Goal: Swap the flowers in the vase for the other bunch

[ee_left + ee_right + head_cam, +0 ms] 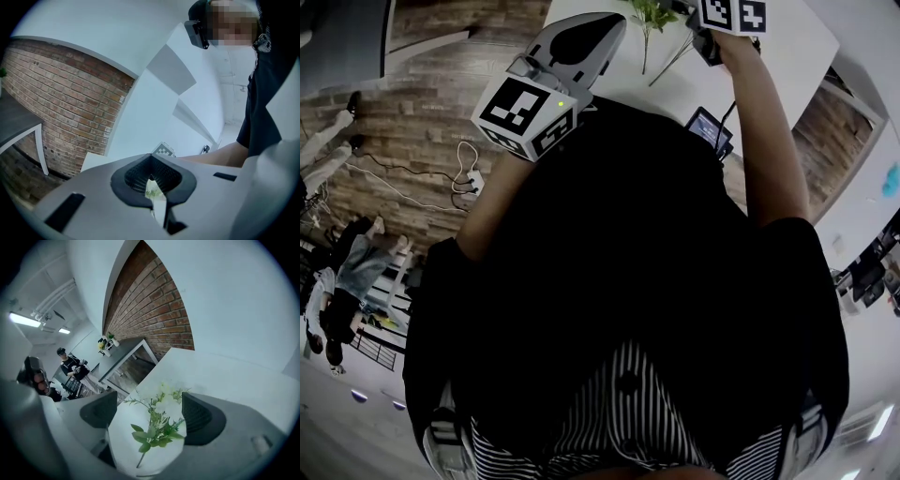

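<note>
On white table point(769, 56), flower bunch point(157, 425) lies flat, stem end nearest right gripper view's camera. Right gripper point(150, 416) hangs over it, fingers point(201, 420) wide apart, one each side of bunch, not squeezing it. White blooms close to right-hand finger, green leaves near middle. Head view: bunch point(652, 14) lies just beside right gripper point(705, 42), at its left. Left gripper point(152, 171) near table edge, fingers pressed together, only thin slit between, holding nothing.

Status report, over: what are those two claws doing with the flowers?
Left gripper shut, empty. Right gripper open over the flower bunch lying on the white table. Nothing in the way.
</note>
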{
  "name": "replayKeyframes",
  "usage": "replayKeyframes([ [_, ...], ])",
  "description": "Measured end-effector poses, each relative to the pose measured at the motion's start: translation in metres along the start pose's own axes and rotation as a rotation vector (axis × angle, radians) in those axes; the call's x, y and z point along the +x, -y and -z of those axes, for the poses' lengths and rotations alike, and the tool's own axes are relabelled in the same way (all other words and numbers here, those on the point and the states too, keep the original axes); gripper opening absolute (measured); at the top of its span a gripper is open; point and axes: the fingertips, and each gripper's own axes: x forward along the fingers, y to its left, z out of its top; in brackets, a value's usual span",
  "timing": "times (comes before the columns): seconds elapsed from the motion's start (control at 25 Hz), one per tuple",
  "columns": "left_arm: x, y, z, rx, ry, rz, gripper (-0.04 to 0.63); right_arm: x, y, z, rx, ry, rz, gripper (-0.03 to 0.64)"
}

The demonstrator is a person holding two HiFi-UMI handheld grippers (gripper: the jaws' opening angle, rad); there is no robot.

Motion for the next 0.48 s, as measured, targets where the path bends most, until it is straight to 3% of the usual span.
replayKeyframes([
  [0.12, 0.003, 0.014, -0.003, 0.016, 0.004, 0.015, 0.005, -0.03, -0.006, -0.002, -0.007, 0.032, -0.005, 0.42],
  [0.32, 0.004, 0.075, -0.011, 0.068, 0.015, 0.047, 0.005, -0.105, -0.026, 0.01, -0.021, 0.118, -0.017, 0.417],
  [0.4, 0.009, 0.075, -0.011, 0.072, 0.008, 0.067, 0.005, -0.111, -0.026, 0.009, -0.024, 0.136, -0.005, 0.381],
  [0.48, 0.016, 0.068, -0.01, 0.071, -0.004, 0.087, 0.005, -0.109, -0.022, 0.009, -0.026, 0.146, 0.001, 0.277],
])
